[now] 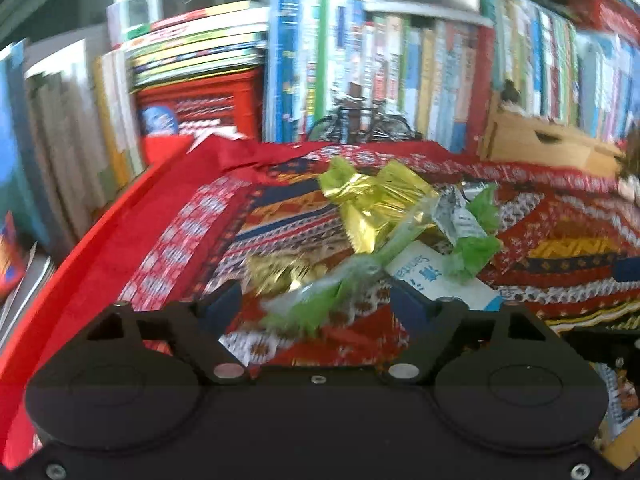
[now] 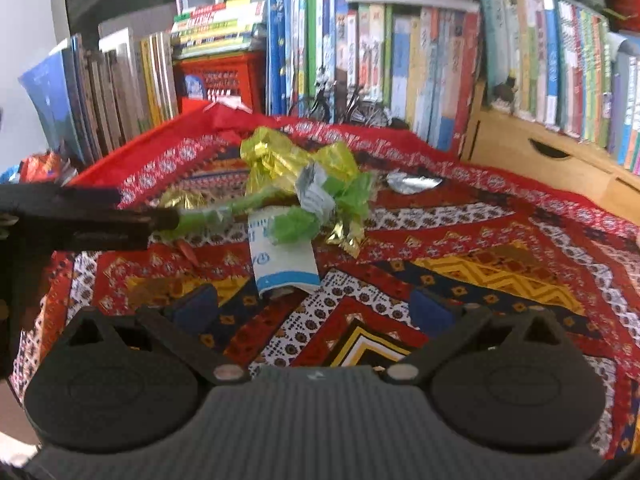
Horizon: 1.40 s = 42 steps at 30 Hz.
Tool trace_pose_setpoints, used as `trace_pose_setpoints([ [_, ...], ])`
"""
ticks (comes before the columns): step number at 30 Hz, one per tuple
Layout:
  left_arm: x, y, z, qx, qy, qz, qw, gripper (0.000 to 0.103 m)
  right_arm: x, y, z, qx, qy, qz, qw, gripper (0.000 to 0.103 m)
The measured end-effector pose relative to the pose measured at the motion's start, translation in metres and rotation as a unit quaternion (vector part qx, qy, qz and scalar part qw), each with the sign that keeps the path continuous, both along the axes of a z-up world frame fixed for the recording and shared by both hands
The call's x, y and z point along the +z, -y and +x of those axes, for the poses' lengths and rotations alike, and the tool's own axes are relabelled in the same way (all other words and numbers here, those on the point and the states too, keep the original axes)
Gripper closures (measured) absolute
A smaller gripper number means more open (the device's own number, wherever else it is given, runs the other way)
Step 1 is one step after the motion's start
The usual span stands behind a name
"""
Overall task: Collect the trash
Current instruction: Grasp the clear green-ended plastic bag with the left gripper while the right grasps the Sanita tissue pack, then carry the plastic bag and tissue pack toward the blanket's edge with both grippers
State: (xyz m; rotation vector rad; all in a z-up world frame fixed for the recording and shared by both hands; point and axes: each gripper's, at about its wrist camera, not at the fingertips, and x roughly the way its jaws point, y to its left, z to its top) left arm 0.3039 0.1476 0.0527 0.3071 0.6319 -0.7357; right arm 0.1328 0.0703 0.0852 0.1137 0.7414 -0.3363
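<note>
The bench (image 2: 500,264) is draped in a busy patterned cloth (image 1: 168,248) of red, white, navy and mustard bands with zigzag and diamond motifs, edged by a plain red border. Behind it stands a long row of books (image 2: 400,64), spines upright, with a flat stack (image 2: 216,24) lying on a red plastic crate (image 2: 224,84) at the left. A small model bicycle (image 2: 340,108) sits at the far edge of the cloth before the books. To the right is a pale wooden drawer unit (image 2: 544,152) with a cut-out handle.

The trash lies heaped near the middle of the cloth: crumpled gold foil wrappers (image 2: 288,160), a green plastic wrapper (image 2: 216,212) twisted long, a grey-white scrap, and a white and blue packet (image 2: 280,260) under them. A flattened silver foil piece (image 2: 412,182) lies apart, farther back to the right.

The left gripper (image 1: 316,304) reaches into the heap from the left; its fingers (image 1: 224,308) stand partly apart with one end of the green wrapper lying between them, though motion blur hides whether the pads press on it. The right gripper (image 2: 316,308) hovers over bare cloth just short of the packet, its fingers (image 2: 196,308) spread wide and holding nothing.
</note>
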Motion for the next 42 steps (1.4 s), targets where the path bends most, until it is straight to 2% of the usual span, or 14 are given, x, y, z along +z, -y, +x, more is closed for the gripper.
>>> trace_pose_setpoints([
  [3,-0.010,0.020,0.008,-0.028,0.020,0.024,0.9991,0.032,-0.014,0.006,0.012,0.008,-0.011,0.012,1.000,0.000],
  [6,-0.017,0.035,0.014,-0.044,0.020,0.029,0.9984,0.033,-0.023,0.009,0.023,0.019,-0.013,0.015,1.000,0.002],
  [8,-0.019,0.040,0.017,-0.057,0.015,0.027,0.9979,0.038,-0.028,0.010,0.034,0.031,-0.016,0.014,0.999,0.007],
  [10,-0.022,0.044,0.021,-0.065,0.007,0.026,0.9975,0.048,-0.032,0.010,0.044,0.043,-0.015,0.017,0.999,0.018],
  [12,-0.025,0.047,0.023,-0.072,-0.001,0.032,0.9969,0.057,-0.036,0.010,0.053,0.046,-0.016,0.024,0.999,0.020],
  [15,-0.031,0.051,0.025,-0.084,0.003,0.046,0.9954,0.060,-0.042,0.010,0.063,0.049,-0.011,0.027,0.998,0.025],
  [23,-0.039,0.053,0.036,-0.081,-0.006,0.055,0.9952,0.059,-0.052,0.015,0.082,0.062,-0.017,0.022,0.998,0.026],
  [25,-0.040,0.056,0.039,-0.083,-0.009,0.059,0.9948,0.059,-0.054,0.016,0.085,0.064,-0.016,0.024,0.998,0.038],
  [26,-0.041,0.057,0.041,-0.085,-0.010,0.060,0.9945,0.059,-0.055,0.016,0.085,0.065,-0.016,0.024,0.997,0.050],
  [30,-0.041,0.060,0.042,-0.084,-0.019,0.061,0.9944,0.067,-0.053,0.017,0.084,0.067,-0.011,0.022,0.997,0.062],
  [36,-0.033,0.055,0.036,-0.079,-0.009,0.046,0.9958,0.067,-0.040,0.016,0.073,0.061,0.012,0.013,0.998,0.062],
  [39,-0.029,0.053,0.033,-0.078,-0.005,0.046,0.9959,0.067,-0.034,0.018,0.071,0.059,0.018,0.021,0.998,0.059],
  [42,-0.026,0.049,0.031,-0.070,-0.005,0.043,0.9966,0.067,-0.028,0.020,0.068,0.056,0.026,0.031,0.998,0.060],
])
